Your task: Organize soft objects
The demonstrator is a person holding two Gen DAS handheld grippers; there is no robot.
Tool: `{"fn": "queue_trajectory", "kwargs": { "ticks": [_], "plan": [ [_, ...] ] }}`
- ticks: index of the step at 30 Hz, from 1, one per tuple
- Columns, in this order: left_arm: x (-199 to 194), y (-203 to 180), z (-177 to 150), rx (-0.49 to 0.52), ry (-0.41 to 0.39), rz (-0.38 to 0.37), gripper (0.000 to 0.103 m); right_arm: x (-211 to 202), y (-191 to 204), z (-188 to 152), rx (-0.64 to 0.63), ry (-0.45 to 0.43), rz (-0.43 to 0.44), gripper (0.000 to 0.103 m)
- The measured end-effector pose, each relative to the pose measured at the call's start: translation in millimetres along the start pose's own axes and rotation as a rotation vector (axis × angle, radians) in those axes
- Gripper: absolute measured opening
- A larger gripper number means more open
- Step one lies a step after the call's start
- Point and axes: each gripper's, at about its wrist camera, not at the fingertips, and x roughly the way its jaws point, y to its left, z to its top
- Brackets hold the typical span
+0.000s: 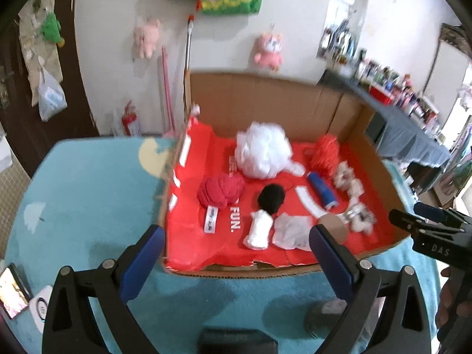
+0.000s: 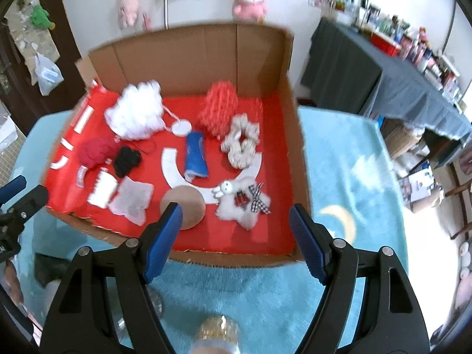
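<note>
A cardboard box (image 1: 265,103) (image 2: 188,50) lined with red paper holds the soft things. Inside lie a white mesh puff (image 1: 262,150) (image 2: 137,113), a red yarn ball (image 1: 219,190) (image 2: 94,150), a black yarn ball (image 1: 271,197) (image 2: 126,159), an orange-red pompom (image 1: 326,152) (image 2: 219,107), a blue roll (image 1: 321,190) (image 2: 194,156), a white roll (image 1: 259,228) (image 2: 103,190), a translucent pouch (image 1: 292,231) (image 2: 131,200), a beige scrunchie (image 2: 242,143) and a white plush star (image 2: 244,202). My left gripper (image 1: 237,249) hangs open above the box's near edge. My right gripper (image 2: 236,230) is open too, empty.
The box stands on a teal rug (image 1: 88,194) (image 2: 345,177). A phone (image 1: 11,290) lies at the left. A brown disc (image 2: 183,206) and white paper arc (image 2: 171,165) lie in the box. Plush toys (image 2: 249,0) hang on the wall; a cluttered grey-draped table (image 2: 398,88) stands right.
</note>
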Motion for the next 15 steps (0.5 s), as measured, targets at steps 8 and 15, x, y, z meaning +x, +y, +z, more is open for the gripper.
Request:
{"fn": "queue_trajectory", "kwargs": {
  "ticks": [8,15],
  "plan": [
    [-92,-20,-33,0.106,-0.218,0.003,0.103,-98,11,-35,-0.039,-0.209,0.012,0.083],
    [-127,-33,-91,0.151,-0.309,-0.055,0.103,-136,22,-108,-0.056,-0.321,0.000,0.092]
  ]
}}
